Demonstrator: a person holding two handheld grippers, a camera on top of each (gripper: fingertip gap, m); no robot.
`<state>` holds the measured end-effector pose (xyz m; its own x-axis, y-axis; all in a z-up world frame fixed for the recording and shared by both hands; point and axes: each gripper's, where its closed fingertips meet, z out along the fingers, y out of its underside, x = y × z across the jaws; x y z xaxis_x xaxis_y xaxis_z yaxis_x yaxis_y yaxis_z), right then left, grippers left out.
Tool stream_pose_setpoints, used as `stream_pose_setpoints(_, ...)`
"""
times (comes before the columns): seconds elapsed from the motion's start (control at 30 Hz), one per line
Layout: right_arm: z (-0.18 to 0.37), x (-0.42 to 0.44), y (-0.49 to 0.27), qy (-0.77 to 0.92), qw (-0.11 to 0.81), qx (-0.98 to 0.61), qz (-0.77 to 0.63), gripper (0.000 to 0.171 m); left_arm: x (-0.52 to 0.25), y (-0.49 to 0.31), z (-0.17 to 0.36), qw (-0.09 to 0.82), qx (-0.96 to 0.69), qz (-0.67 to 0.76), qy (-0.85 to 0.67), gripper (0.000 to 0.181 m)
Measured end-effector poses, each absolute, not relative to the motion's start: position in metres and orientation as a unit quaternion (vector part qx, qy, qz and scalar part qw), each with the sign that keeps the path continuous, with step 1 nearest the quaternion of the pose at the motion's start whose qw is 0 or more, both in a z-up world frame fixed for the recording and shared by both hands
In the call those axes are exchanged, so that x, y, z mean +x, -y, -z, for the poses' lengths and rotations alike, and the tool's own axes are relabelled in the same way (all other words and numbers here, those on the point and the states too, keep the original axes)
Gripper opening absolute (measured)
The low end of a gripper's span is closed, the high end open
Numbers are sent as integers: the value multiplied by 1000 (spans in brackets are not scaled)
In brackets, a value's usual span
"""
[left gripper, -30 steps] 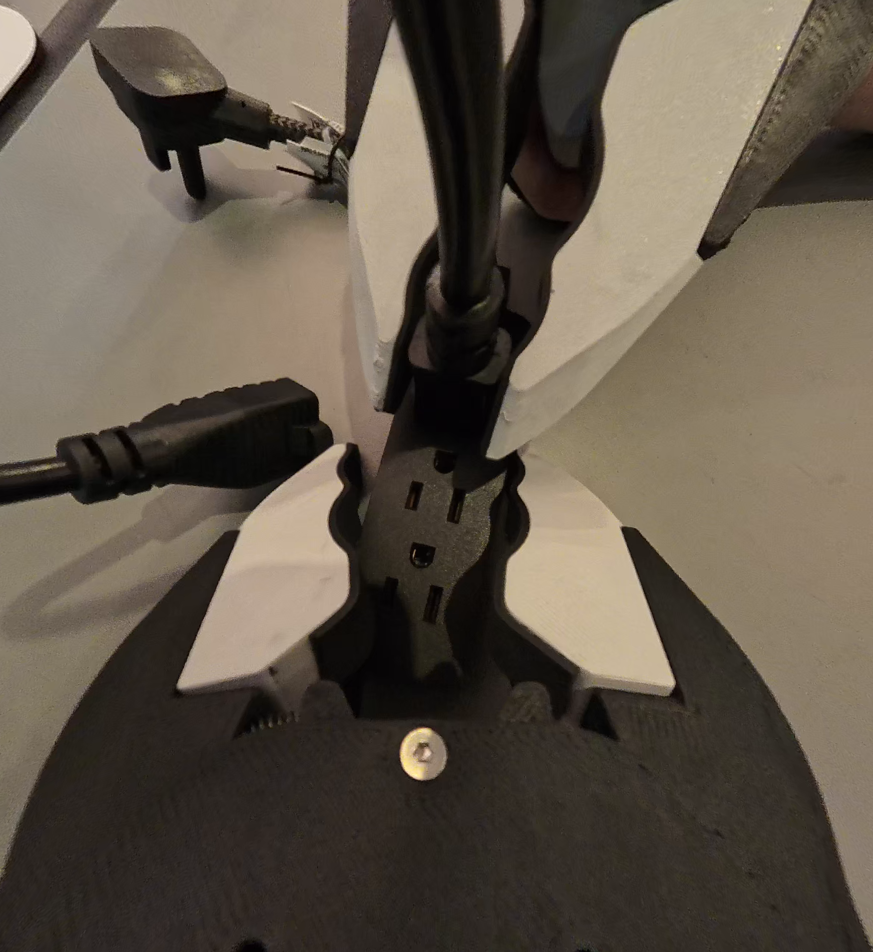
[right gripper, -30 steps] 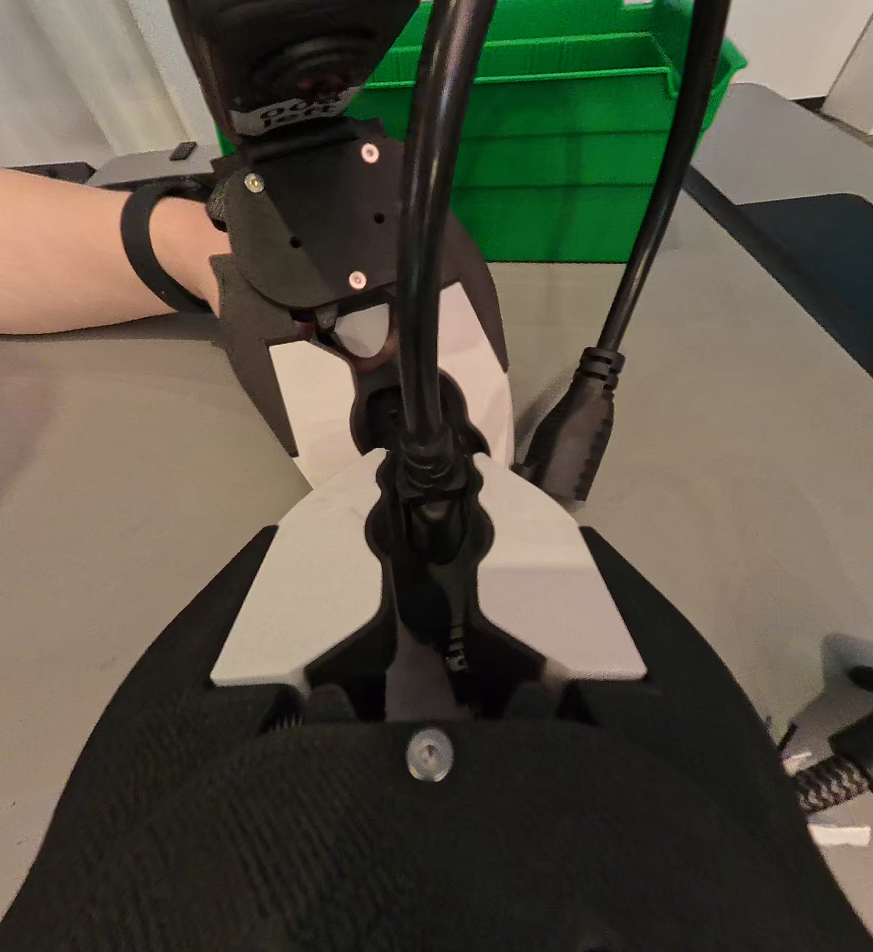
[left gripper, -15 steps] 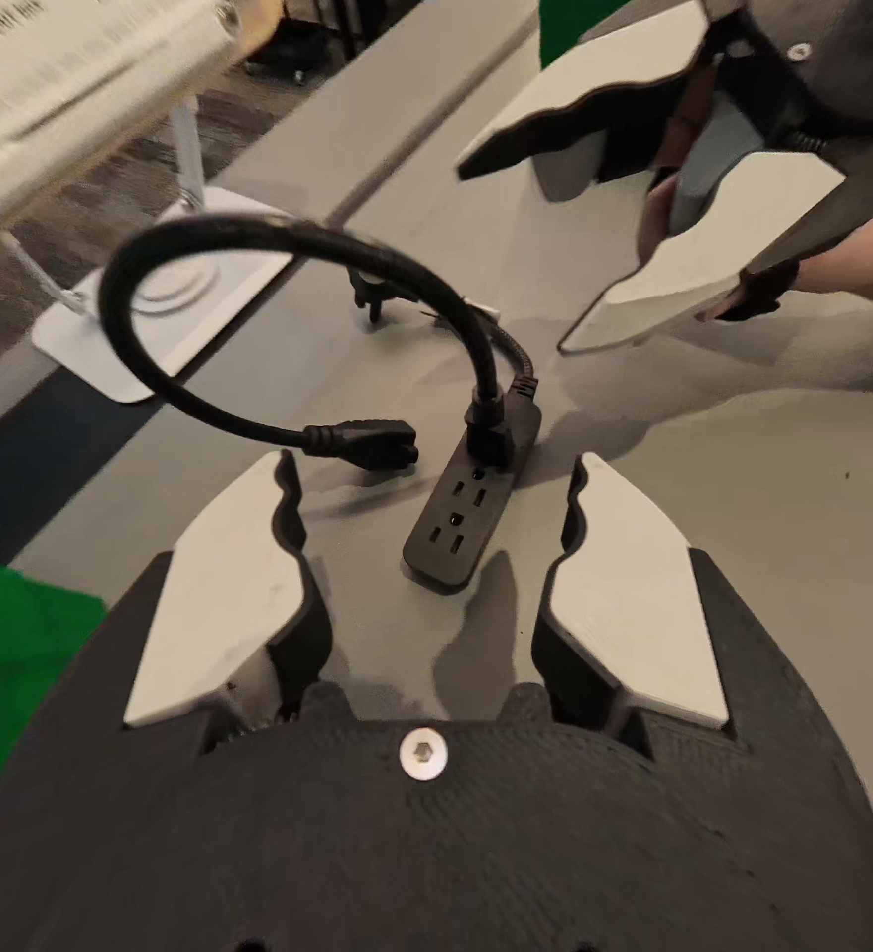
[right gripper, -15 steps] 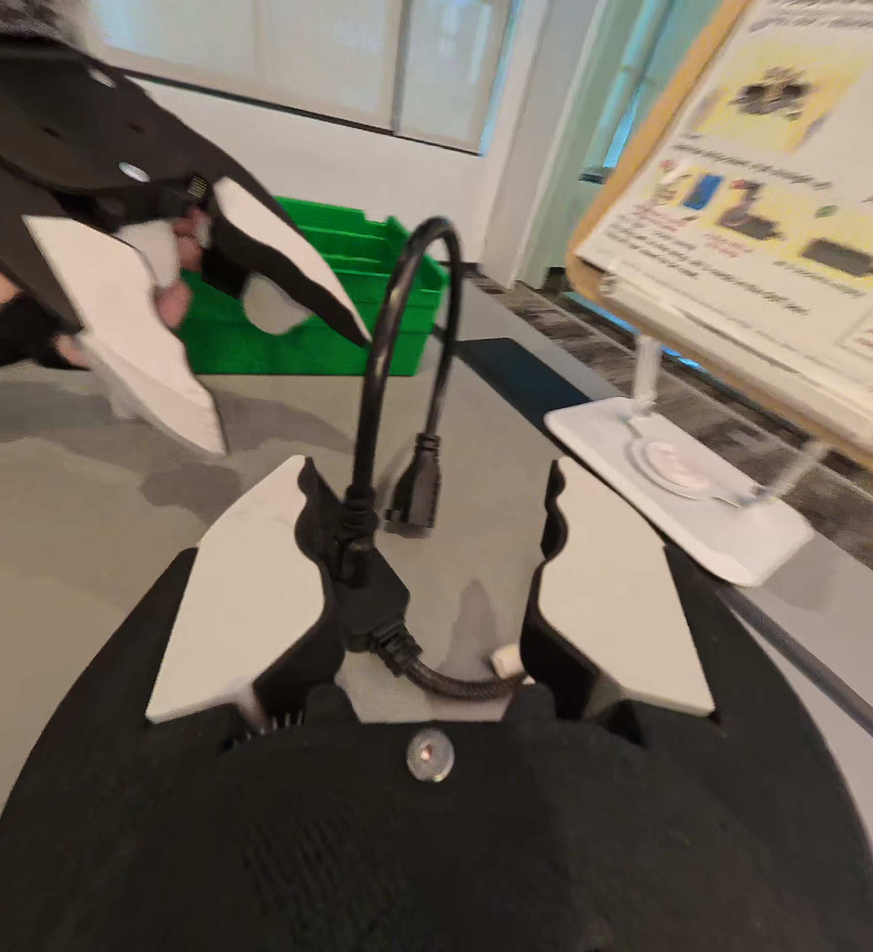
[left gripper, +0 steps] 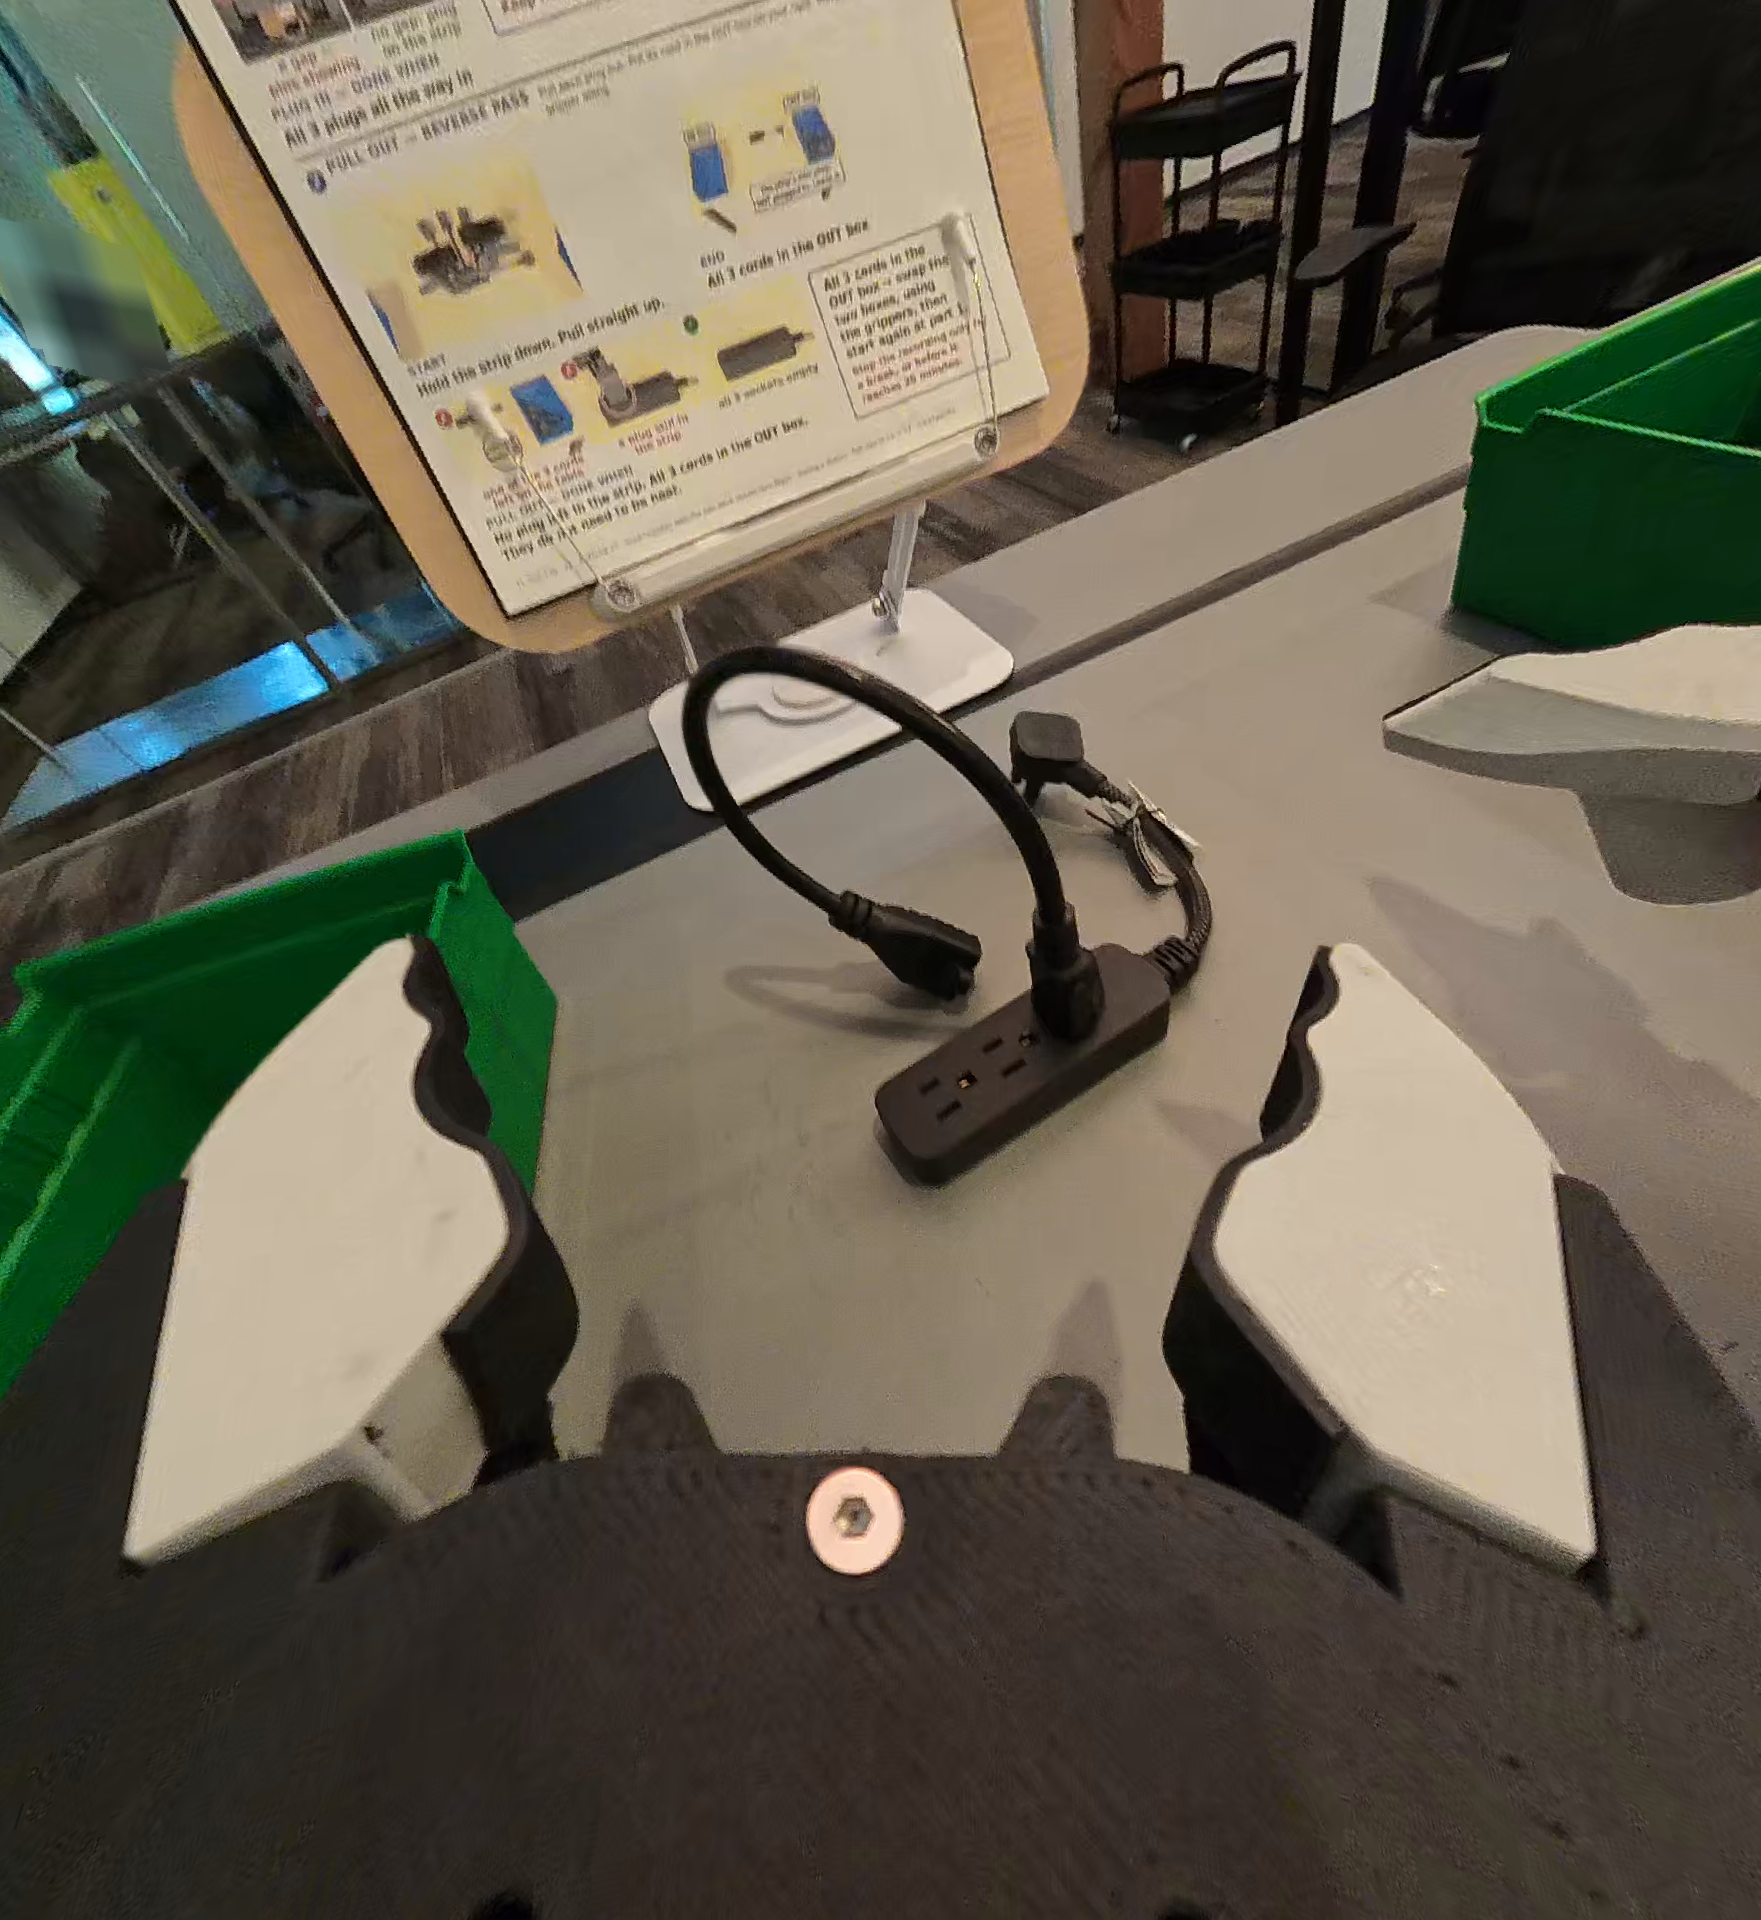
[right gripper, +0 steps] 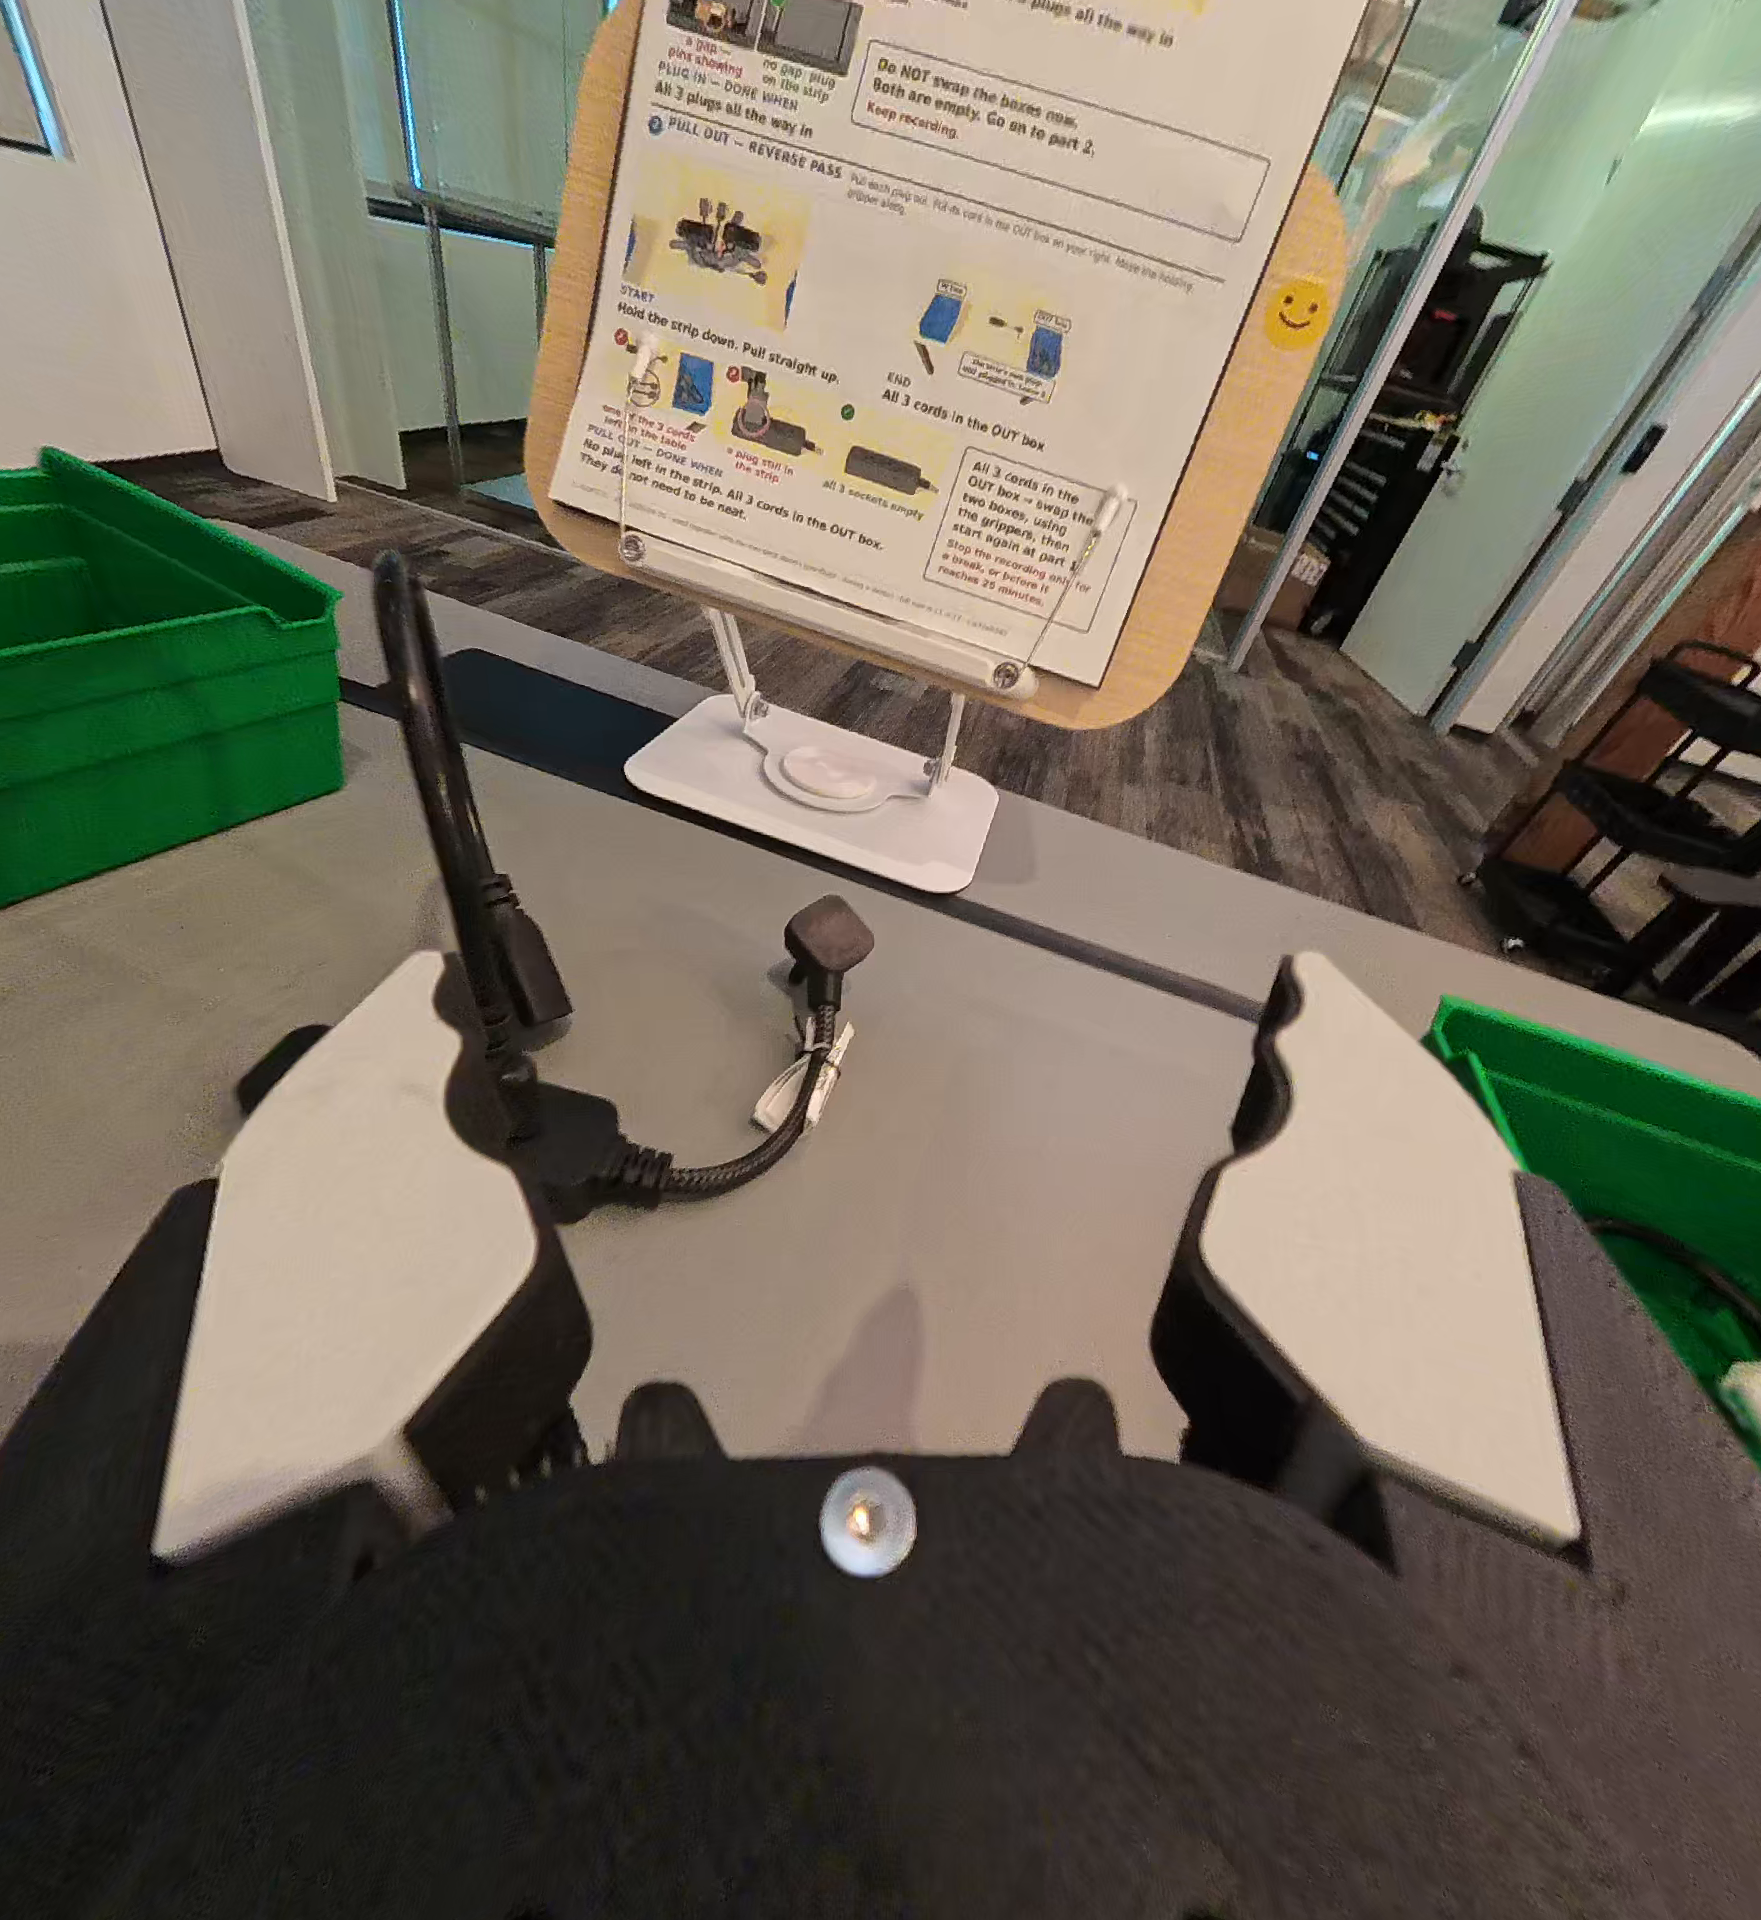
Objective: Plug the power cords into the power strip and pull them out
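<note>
Black power strip (left gripper: 1027, 1070) on table, one cord (left gripper: 834, 769) plugged (both grippers spread wide, empty).

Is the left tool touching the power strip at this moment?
Apart. The left wrist view shows the left tool open, with bare table between its fingers and the power strip lying farther ahead.

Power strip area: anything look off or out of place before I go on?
Nothing looks damaged. The power strip lies flat on the table with one power cord plugged into its end socket; the cord arches up and its free end hangs loose beside the strip. Two sockets are empty. Both claws are open and clear.
</note>
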<state>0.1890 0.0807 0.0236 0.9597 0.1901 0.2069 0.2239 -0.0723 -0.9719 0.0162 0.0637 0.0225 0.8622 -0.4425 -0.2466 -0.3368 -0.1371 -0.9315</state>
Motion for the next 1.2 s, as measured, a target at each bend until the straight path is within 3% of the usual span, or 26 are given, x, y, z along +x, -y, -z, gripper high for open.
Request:
stream_pose_setpoints(0.2, -13, 184, -59, 107, 636, -764, -3, 138, 5, -47, 1, 583, -784, 15, -212, 144)
stream_pose_setpoints(0.53, 89, 168, -52, 65, 488, -867, -76, 138, -22, -50, 90, 499, -862, 28, -83, 143)
stream_pose_setpoints(0.8, 140, 150, -55, 47, 409, -907, -90, 138, -17, -59, 125, 458, -887, 22, -58, 144)
stream_pose_setpoints(1.2, 165, 154, -59, 48, 378, -924, -24, 135, -17, -51, 167, 358, -932, 11, -53, 143)
